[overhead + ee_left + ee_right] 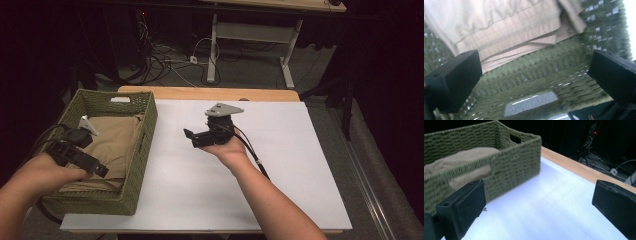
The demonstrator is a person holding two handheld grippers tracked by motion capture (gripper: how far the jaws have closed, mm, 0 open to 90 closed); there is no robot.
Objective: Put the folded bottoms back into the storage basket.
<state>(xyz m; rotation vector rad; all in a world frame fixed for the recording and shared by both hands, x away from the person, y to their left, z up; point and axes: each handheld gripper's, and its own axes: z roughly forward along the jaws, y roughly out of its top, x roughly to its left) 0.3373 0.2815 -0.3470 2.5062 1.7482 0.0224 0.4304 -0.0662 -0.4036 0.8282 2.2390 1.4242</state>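
- The green woven basket [134, 165] sits at the nine o'clock side of the white surface [280, 165], its long walls running toward twelve o'clock, close enough for the person's left arm to reach in without stretching.
- A folded beige cloth [117, 137] lies flat inside the basket and covers most of its floor; in the left gripper view its stacked hems [519, 37] lie just beyond the jaw tips, with the basket wall below them.
- The left tongs [92, 165] hover over the basket's six o'clock end, above the cloth's near edge. Their jaws are spread wide and nothing is between them, so the cloth rests on its own weight in the basket.
- The right tongs [192, 137] hang over the bare middle of the surface, at three o'clock from the basket and well apart from it. The hand holds them level, jaws pointing toward nine o'clock at the basket's side wall [506, 170].
- Their jaws are also spread and empty, with only white surface between them.
- Judging by this, the cloth is already stowed.
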